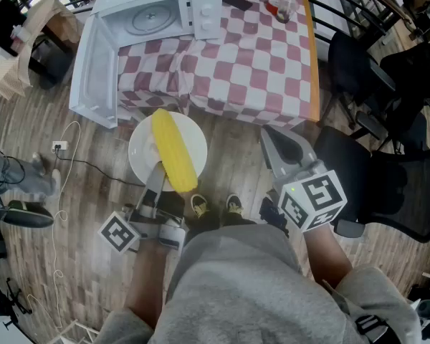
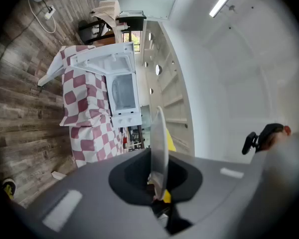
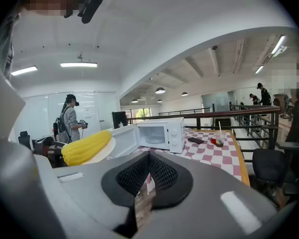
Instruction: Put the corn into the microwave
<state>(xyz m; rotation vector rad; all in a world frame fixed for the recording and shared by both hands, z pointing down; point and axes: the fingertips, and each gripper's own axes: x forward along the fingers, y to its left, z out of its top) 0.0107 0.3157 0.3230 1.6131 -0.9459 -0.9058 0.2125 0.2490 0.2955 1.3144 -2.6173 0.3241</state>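
Note:
A yellow corn cob (image 1: pixel 174 151) lies on a white plate (image 1: pixel 145 151) held above the wooden floor. My left gripper (image 1: pixel 155 170) is shut on the plate's near rim. In the left gripper view the plate (image 2: pixel 159 143) stands edge-on between the jaws, with a bit of corn (image 2: pixel 171 144) behind it. The white microwave (image 1: pixel 161 14) sits on the checked table with its door (image 1: pixel 93 77) swung open and the cavity empty. My right gripper (image 1: pixel 270 139) is to the right of the plate, shut on nothing. The right gripper view shows the corn (image 3: pixel 87 147) at left and the microwave (image 3: pixel 162 133) ahead.
On the checked tablecloth (image 1: pixel 258 56) lie a dark phone (image 1: pixel 236 2) and a cup (image 1: pixel 283 9). Black office chairs (image 1: pixel 387 170) stand at the right. A power strip with its cable (image 1: pixel 59 147) lies on the floor at left. A person (image 3: pixel 70 118) stands far off.

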